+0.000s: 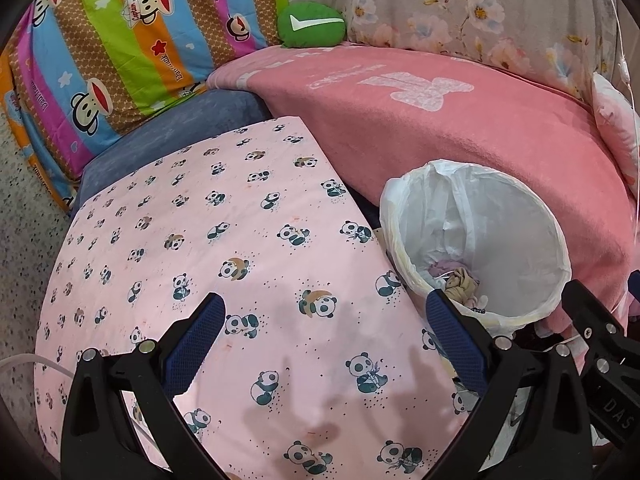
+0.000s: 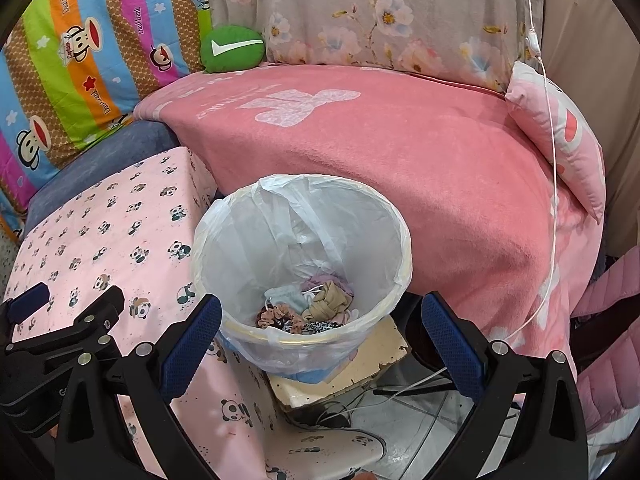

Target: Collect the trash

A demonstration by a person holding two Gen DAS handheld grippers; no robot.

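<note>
A bin lined with a white plastic bag (image 2: pixel 304 220) stands on a small cream block beside the table; it also shows in the left wrist view (image 1: pixel 476 236). Inside lie several crumpled items (image 2: pixel 308 308): scrunchies, a beige knotted cloth, a pale mask. My right gripper (image 2: pixel 320 336) is open and empty, hovering above the bin's near rim. My left gripper (image 1: pixel 326 332) is open and empty above the pink panda-print tablecloth (image 1: pixel 224 248), left of the bin. The left gripper also shows at the left edge of the right wrist view (image 2: pixel 72 312).
A pink blanket (image 2: pixel 400 152) covers the bed behind the bin. A striped monkey-print quilt (image 1: pixel 120 40), a green cushion (image 2: pixel 232 48), a floral pillow (image 2: pixel 380 20) and a pink pillow (image 2: pixel 560 140) lie at the back. A white cable (image 2: pixel 552 160) hangs at right. Cables lie on the floor (image 2: pixel 400 396).
</note>
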